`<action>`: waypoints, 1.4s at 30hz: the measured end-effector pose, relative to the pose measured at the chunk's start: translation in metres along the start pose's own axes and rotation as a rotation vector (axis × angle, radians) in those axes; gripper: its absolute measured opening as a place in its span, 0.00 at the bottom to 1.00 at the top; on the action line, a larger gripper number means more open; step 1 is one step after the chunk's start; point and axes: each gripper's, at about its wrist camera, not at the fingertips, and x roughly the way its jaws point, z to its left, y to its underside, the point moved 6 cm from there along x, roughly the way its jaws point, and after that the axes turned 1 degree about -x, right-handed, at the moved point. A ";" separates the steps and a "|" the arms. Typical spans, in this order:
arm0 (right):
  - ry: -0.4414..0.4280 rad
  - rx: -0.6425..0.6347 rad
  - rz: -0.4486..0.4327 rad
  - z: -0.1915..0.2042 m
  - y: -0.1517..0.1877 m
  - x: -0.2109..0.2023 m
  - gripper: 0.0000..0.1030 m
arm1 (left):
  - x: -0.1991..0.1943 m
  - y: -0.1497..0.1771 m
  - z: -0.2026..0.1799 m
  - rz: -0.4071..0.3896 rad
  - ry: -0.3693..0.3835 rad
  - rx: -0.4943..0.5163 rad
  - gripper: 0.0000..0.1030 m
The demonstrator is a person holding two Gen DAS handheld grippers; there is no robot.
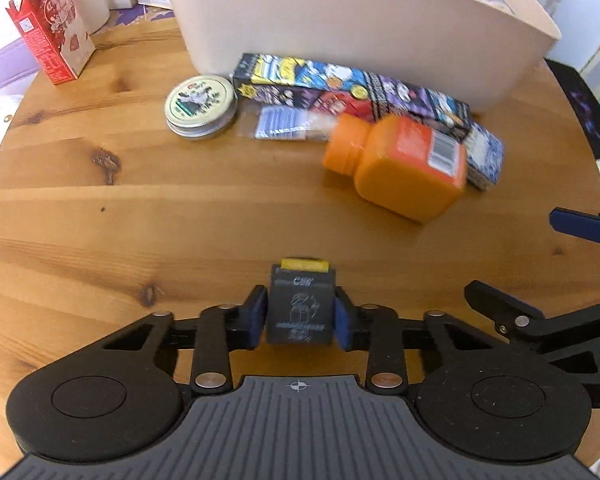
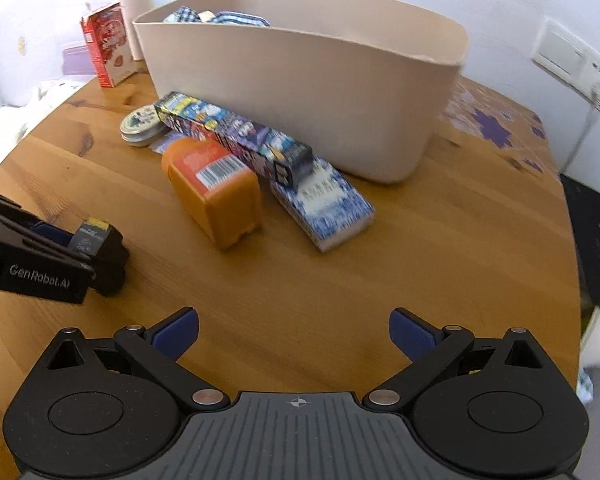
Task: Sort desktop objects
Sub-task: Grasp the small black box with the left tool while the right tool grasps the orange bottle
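The left tongs (image 1: 300,320) clamp a small grey box (image 1: 300,312) off the table (image 1: 140,220), presumably bound for the beige bin (image 1: 340,32); the right tongs (image 2: 294,334) gape empty, facing the orange bottle (image 2: 216,192).

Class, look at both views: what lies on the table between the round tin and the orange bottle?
A small clear packet with blue contents lies between the tin and the bottle, clearest in the left wrist view.

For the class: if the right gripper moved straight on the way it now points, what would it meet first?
Most likely the bare wooden table: the open right gripper points steeply down at it, nothing between its fingers. Farther along lie the orange bottle and blue patterned box, though depth is unclear.
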 end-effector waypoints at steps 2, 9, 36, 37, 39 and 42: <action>-0.009 -0.025 -0.021 0.002 -0.008 0.003 1.00 | 0.002 -0.006 0.003 0.009 0.024 0.002 0.32; -0.081 -0.093 -0.075 0.018 -0.032 0.013 1.00 | 0.003 -0.014 0.014 0.003 0.064 0.008 0.31; -0.198 -0.135 -0.042 0.049 -0.042 0.028 0.36 | 0.003 -0.017 0.047 -0.038 0.055 0.090 0.31; -0.199 -0.135 -0.042 0.051 -0.040 0.027 0.36 | 0.002 -0.015 0.048 -0.039 0.057 0.097 0.31; -0.197 -0.127 -0.040 0.053 -0.039 0.027 0.46 | 0.002 -0.011 0.048 -0.041 0.056 0.108 0.31; -0.175 -0.129 -0.034 0.056 -0.041 0.032 0.53 | -0.002 -0.004 0.044 -0.050 0.051 0.150 0.31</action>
